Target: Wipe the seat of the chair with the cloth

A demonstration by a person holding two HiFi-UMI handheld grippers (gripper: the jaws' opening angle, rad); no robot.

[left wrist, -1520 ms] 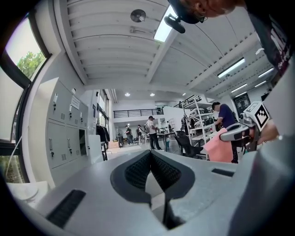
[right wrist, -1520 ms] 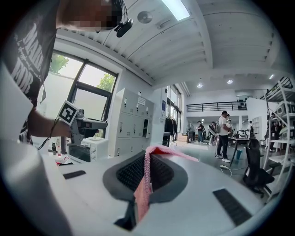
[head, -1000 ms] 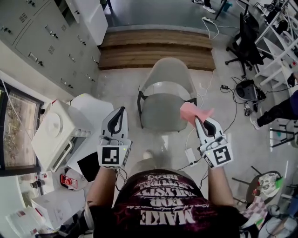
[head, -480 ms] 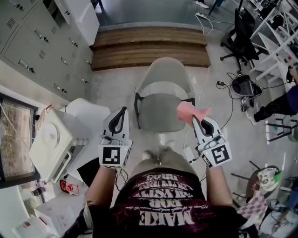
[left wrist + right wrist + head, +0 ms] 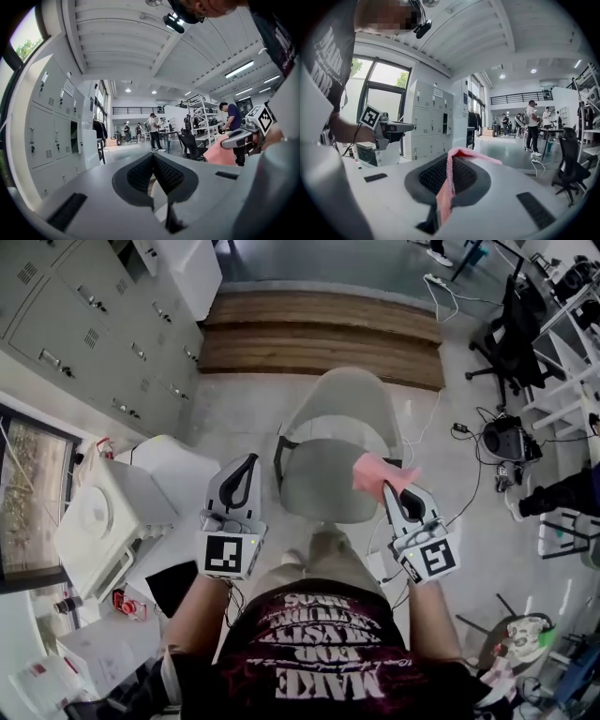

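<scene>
one pink cloth (image 5: pixel 378 472) — pinched between the shut jaws of the right claw (image 5: pixel 389 486). in the right gripper view, a strip of it running down the slot between the ribbed pads, the free end folding out past the tips to the right. from above, lying across the right edge of the seat (image 5: pixel 323 482) of the one grey chair (image 5: pixel 345 399), just by the dark armrest. touching the seat or held above it: not to be told. rest of the seat bare, the curved backrest (image 5: pixel 343 390) on the far side, away from the person.

two claws in all, each with one square-marker cube at its rear. left claw (image 5: pixel 247 461) off the chair's front left corner, near it but apart from it. jaws brought fully together at the tips in the left gripper view — nothing caught between them.

one knee (image 5: pixel 323 549) of the person just short of the seat's front edge, between the two claws.

further out: one wooden step (image 5: pixel 319 334) beyond the chair, one bank of grey lockers (image 5: pixel 84 315) along the left, doors shut in the head view. one white boxy appliance (image 5: pixel 103 521) on a white worktop (image 5: pixel 183 460), left of the left claw. one black office chair (image 5: pixel 520 329) well apart at the far right. several people standing far down the hall in both gripper views, too small for a sure count.
</scene>
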